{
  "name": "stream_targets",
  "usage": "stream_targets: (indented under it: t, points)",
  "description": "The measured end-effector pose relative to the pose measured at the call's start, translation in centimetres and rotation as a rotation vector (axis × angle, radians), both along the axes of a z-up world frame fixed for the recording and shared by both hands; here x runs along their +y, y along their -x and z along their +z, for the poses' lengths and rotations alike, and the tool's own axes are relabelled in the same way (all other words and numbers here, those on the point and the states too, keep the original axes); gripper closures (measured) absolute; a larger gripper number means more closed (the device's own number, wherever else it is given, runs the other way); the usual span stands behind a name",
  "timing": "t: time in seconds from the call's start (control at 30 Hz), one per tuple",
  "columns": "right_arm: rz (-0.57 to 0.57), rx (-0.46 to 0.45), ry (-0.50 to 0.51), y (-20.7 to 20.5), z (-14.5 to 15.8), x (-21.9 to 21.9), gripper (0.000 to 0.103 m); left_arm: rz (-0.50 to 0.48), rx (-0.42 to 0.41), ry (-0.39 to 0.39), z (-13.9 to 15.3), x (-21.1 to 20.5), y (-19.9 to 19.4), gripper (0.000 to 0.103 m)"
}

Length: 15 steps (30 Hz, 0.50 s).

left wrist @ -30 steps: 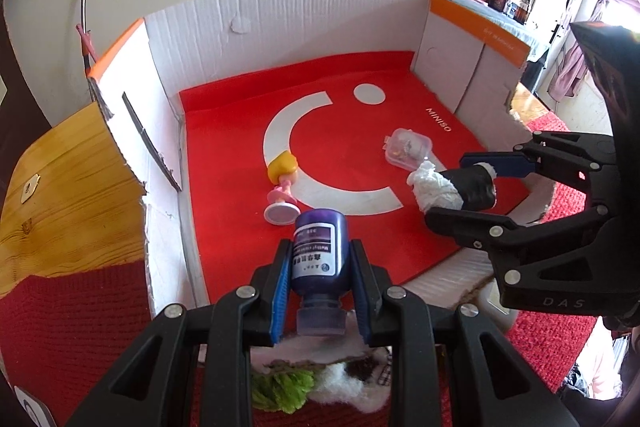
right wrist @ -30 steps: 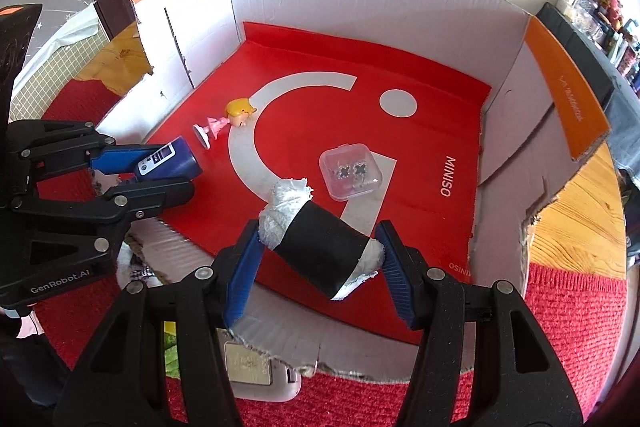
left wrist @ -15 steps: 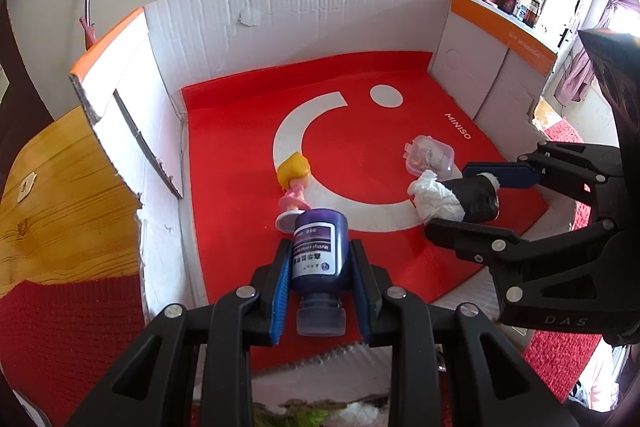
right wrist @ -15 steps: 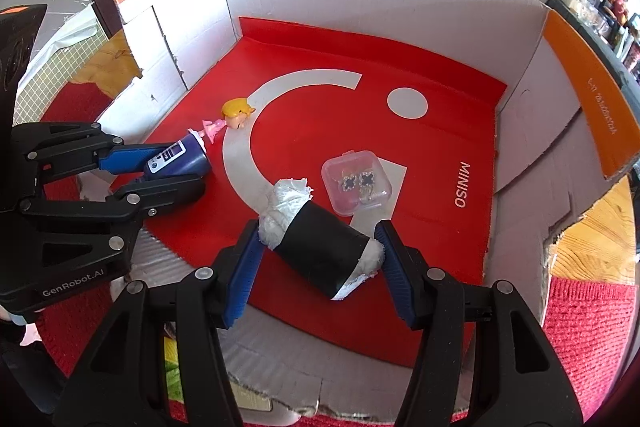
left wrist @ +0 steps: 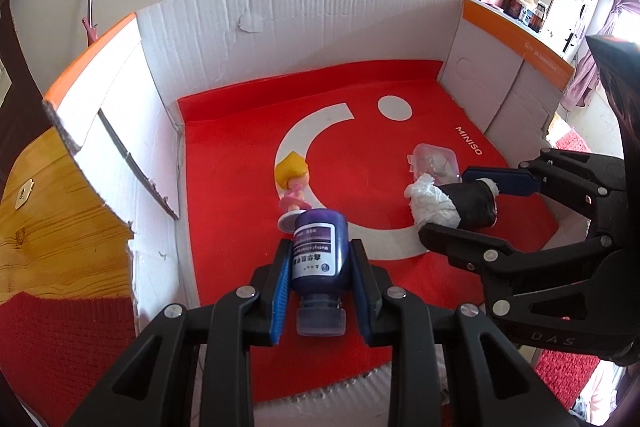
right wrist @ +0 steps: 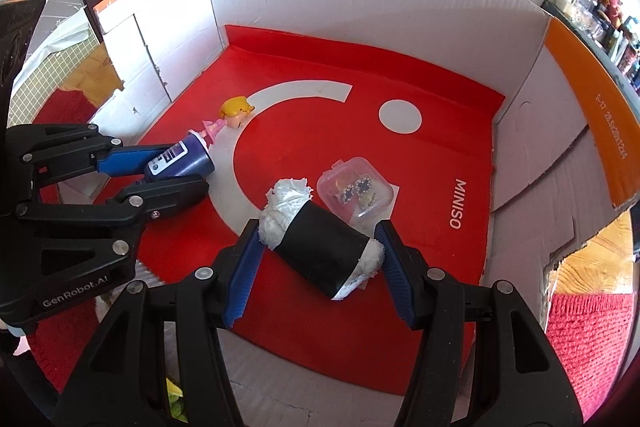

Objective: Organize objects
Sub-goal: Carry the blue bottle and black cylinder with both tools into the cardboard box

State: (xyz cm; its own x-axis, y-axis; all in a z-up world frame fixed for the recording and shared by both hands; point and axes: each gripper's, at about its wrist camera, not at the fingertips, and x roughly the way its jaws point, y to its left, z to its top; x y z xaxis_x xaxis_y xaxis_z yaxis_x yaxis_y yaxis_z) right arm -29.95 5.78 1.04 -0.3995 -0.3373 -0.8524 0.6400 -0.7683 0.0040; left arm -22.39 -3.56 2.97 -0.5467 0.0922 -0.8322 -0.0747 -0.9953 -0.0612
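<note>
My left gripper (left wrist: pixel 319 251) is shut on a small dark blue bottle (left wrist: pixel 318 251) with a white label, cap toward the camera, held just above the red floor of a cardboard box (left wrist: pixel 312 23). The same blue bottle (right wrist: pixel 178 159) appears at the left of the right wrist view. My right gripper (right wrist: pixel 320 247) is shut on a black roll stuffed with white paper (right wrist: pixel 320 247), also seen as the black roll (left wrist: pixel 468 203) at the right of the left wrist view. A yellow-haired pink doll figure (left wrist: pixel 294 183) lies just beyond the bottle.
A clear plastic case (right wrist: pixel 354 191) with small trinkets rests on the red liner (right wrist: pixel 420 167) just beyond the roll. White cardboard walls with orange rims enclose the box on three sides. Wooden floor and red knit rug (right wrist: pixel 584 339) lie outside.
Both grippers have moved forward over the box's near edge, deeper above the red liner. The bottle now sits right by the doll's base. Both grips are unchanged.
</note>
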Motion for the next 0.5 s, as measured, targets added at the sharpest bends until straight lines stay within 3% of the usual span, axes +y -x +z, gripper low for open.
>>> stream_targets:
  t: [0.5]
  points:
    - [-0.045,0.007,0.012,1.3,-0.4,-0.1,0.047,0.006,0.007,0.002,-0.1,0.3,0.2,0.074]
